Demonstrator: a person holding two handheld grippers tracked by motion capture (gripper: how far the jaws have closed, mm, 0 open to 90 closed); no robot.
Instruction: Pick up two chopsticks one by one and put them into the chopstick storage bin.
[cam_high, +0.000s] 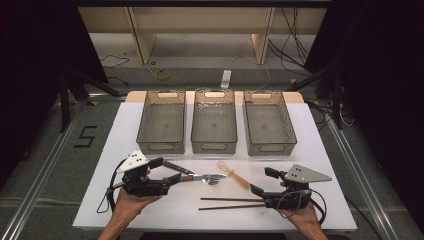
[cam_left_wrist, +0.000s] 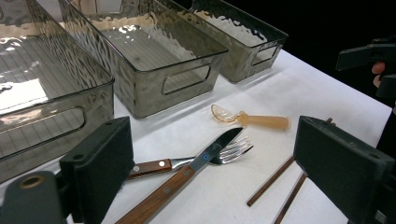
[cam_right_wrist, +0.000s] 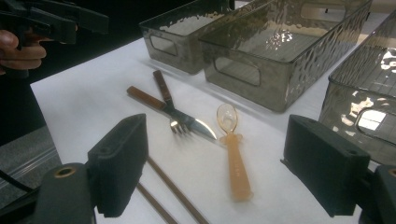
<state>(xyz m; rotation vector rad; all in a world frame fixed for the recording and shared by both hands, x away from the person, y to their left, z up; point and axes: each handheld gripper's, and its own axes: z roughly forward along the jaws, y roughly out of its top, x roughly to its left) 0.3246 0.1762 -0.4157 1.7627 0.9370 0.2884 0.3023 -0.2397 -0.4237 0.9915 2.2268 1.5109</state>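
Both grippers hover open over the front of the white table, each in one of a person's hands. My left gripper has its jaws to either side of the wooden handles of a knife and a fork, which lie crossed. My right gripper is just right of an amber plastic spoon and above two dark chopsticks. Nothing sits between either pair of jaws.
Three smoky see-through bins stand side by side along the back of the table, all empty. Beyond are a wooden shelf frame and cables on the floor. A "5" mark is on the floor at left.
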